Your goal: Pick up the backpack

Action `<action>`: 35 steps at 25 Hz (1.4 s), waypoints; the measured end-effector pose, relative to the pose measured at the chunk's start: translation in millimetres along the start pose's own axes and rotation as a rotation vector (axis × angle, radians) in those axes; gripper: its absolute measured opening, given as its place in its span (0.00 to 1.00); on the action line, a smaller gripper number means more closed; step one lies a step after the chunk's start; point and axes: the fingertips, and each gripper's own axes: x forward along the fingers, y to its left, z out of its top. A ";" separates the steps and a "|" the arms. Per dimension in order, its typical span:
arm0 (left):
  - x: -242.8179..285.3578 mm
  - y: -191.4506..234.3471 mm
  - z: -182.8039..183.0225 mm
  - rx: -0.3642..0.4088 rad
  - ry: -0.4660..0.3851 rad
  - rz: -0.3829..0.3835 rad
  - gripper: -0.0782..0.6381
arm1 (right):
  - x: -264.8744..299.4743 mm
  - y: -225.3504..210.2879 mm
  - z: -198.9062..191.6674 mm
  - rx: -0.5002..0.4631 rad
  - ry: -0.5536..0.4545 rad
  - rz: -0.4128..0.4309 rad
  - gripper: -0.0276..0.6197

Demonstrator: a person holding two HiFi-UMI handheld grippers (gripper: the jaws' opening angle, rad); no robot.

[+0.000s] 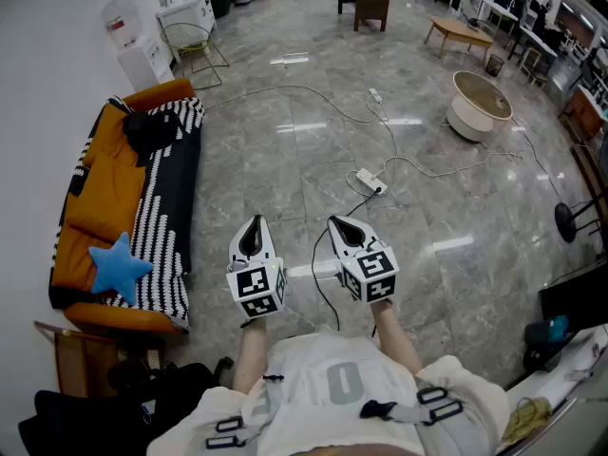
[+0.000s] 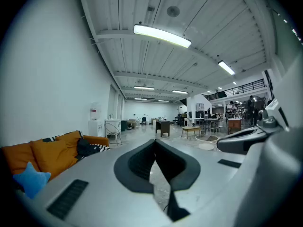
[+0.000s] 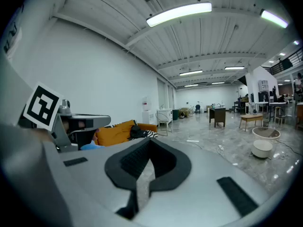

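Both of my tools are shut with nothing in them: the left gripper (image 1: 252,228) has its dark pads pressed together, and the right gripper (image 1: 343,226) the same; I hold them side by side in front of me, nearly level, over bare floor (image 1: 285,150). What I take for the backpack (image 1: 152,129) is the black bundle at the far end of the sofa (image 1: 163,91), lying on the striped throw (image 1: 169,202) against the orange back cushions, well apart from both grippers and off to my left; a blue star cushion (image 1: 119,267) sits near the sofa's near end. A second dark heap (image 1: 123,402) lies by my left side and I cannot tell what it is, so I would check it before committing. The step in hand looks like the approach; to do it well I should turn left, walk along the sofa's front edge and keep clear of the white cable (image 1: 323,98) on the floor; then open one gripper wide before reaching in, look for a top handle or strap rather than loose fabric, and close fully before lifting.
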 end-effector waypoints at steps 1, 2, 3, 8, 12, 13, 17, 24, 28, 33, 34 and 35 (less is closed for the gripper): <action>1.1 0.7 1.4 -0.001 0.000 0.003 0.14 | 0.0 -0.6 1.5 0.001 0.000 0.006 0.05; 2.1 1.4 2.6 -0.003 -0.001 0.005 0.14 | 0.1 -1.2 2.9 0.001 -0.001 0.011 0.05; 3.0 2.2 3.3 -0.006 0.000 0.009 0.14 | 0.4 -1.8 4.0 0.000 -0.002 0.016 0.05; 4.2 -2.7 1.9 -0.012 0.000 0.016 0.14 | -1.1 -10.0 4.5 0.017 -0.012 0.027 0.05; 1.8 -6.6 -0.6 -0.004 0.004 0.020 0.14 | 0.2 -12.5 0.8 0.063 -0.013 0.051 0.05; 2.4 -5.9 -1.3 -0.002 0.007 0.023 0.14 | 2.2 -11.7 0.6 0.077 -0.013 0.063 0.05; 6.9 5.5 3.7 -0.016 0.000 0.043 0.14 | 13.9 -8.9 1.9 0.059 -0.003 0.066 0.05; 44.4 19.1 21.3 0.009 -0.046 0.040 0.14 | 48.4 -31.0 21.6 0.007 -0.018 0.033 0.05; 80.0 41.9 35.1 0.003 -0.079 0.051 0.14 | 80.4 -41.3 43.8 -0.016 -0.052 0.043 0.05; 146.0 74.4 49.0 0.003 -0.093 0.056 0.14 | 142.6 -60.3 65.1 -0.039 -0.056 0.052 0.05; 160.0 82.8 49.2 -0.002 -0.087 0.059 0.14 | 157.8 -62.7 67.4 -0.037 -0.049 0.058 0.05; 174.0 91.3 49.0 -0.007 -0.080 0.060 0.14 | 172.9 -64.9 69.9 -0.035 -0.043 0.064 0.05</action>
